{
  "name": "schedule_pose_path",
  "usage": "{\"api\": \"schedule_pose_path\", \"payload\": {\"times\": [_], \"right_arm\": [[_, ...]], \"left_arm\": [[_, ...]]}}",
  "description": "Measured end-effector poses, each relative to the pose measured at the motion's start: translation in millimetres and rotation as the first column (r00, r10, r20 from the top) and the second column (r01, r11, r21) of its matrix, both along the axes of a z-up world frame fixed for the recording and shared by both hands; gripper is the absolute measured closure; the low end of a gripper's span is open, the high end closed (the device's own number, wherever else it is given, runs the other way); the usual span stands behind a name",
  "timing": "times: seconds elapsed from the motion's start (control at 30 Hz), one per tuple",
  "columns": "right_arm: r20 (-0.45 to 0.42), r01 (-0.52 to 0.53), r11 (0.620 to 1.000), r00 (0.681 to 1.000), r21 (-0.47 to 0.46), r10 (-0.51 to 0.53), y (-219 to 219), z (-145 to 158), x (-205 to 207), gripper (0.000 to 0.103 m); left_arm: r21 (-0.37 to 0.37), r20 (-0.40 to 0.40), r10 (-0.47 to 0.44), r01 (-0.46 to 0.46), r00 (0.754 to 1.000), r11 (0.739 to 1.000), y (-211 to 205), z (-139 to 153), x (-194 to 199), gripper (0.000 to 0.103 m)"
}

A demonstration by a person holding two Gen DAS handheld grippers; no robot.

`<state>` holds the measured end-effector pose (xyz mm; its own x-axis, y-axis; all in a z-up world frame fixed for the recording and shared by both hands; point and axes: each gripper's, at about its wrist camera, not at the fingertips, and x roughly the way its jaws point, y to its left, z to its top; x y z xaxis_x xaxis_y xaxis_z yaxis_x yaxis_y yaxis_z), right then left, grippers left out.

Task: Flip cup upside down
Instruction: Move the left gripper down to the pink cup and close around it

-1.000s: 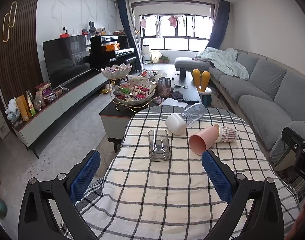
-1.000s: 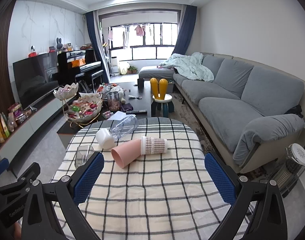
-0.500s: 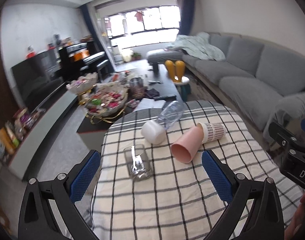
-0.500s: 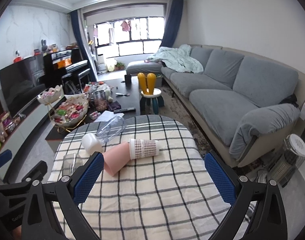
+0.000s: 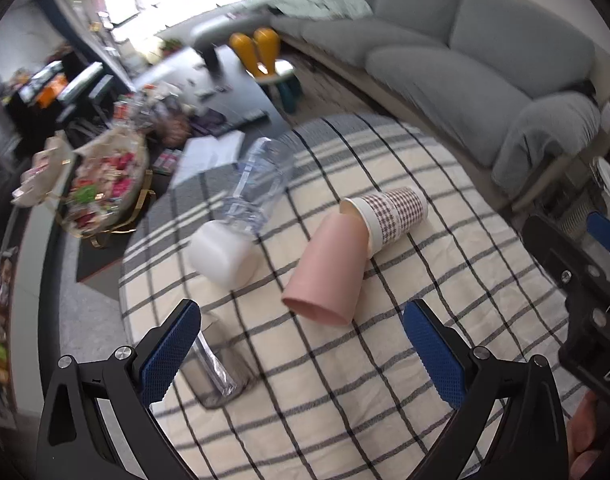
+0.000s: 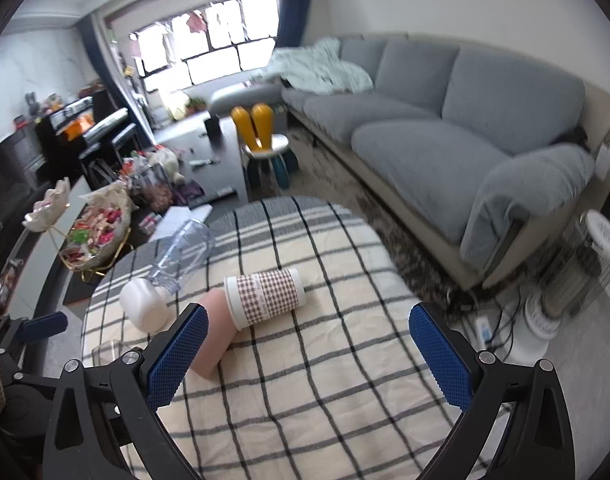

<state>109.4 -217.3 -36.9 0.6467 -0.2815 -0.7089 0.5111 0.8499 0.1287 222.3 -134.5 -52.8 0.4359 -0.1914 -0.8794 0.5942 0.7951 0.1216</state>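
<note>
Both tongs, left [image 5: 301, 354] and right [image 6: 305, 354], hovering spread wide, gripping nothing. Pink cup [image 5: 325, 270] lying sideways just ahead of left tongs, touching paper cup [image 5: 391, 216]; risking rolling away or knocking glass [image 5: 219, 374] beside left finger.

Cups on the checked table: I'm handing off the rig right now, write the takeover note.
Left gripper: open, empty, above the table's near edge.
Right gripper: open, empty.
Pink cup lies on its side, mouth toward the left gripper, base in the checked paper cup, also on its side.
Clear glass stands by the left finger; bottle lies behind.
Done: nothing flipped.
Left: grasp a cup, set it mouth-down.
</note>
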Motion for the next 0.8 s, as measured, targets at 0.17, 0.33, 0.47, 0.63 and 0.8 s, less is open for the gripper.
{"api": "schedule_pose_path", "payload": {"times": [0.17, 0.33, 0.47, 0.63, 0.8], "right_arm": [[-0.057, 0.072, 0.992, 0.996, 0.099, -0.067, -20.7, -23.9, 20.7, 0.002], [-0.095, 0.134, 0.978, 0.988, 0.157, -0.12, -37.4, -44.7, 36.1, 0.002], [-0.123, 0.19, 0.96, 0.978, 0.208, -0.167, -49.9, -62.4, 45.3, 0.002], [-0.147, 0.23, 0.938, 0.969, 0.259, -0.197, -60.4, -80.4, 50.8, 0.002], [-0.154, 0.229, 0.93, 0.969, 0.288, -0.191, -61.3, -90.5, 56.8, 0.002]], "left_arm": [[0.097, -0.137, -0.065, 0.079, 0.988, 0.992, -30.3, -27.6, 33.7, 0.0], [0.177, -0.263, -0.11, 0.16, 0.958, 0.971, -57.6, -59.8, 56.3, 0.0], [0.244, -0.342, -0.102, 0.193, 0.934, 0.95, -70.6, -85.6, 74.8, 0.004], [0.294, -0.419, -0.139, 0.279, 0.897, 0.914, -86.0, -107.6, 79.6, 0.009], [0.345, -0.479, -0.13, 0.322, 0.868, 0.882, -93.5, -129.3, 85.5, 0.017]]}}
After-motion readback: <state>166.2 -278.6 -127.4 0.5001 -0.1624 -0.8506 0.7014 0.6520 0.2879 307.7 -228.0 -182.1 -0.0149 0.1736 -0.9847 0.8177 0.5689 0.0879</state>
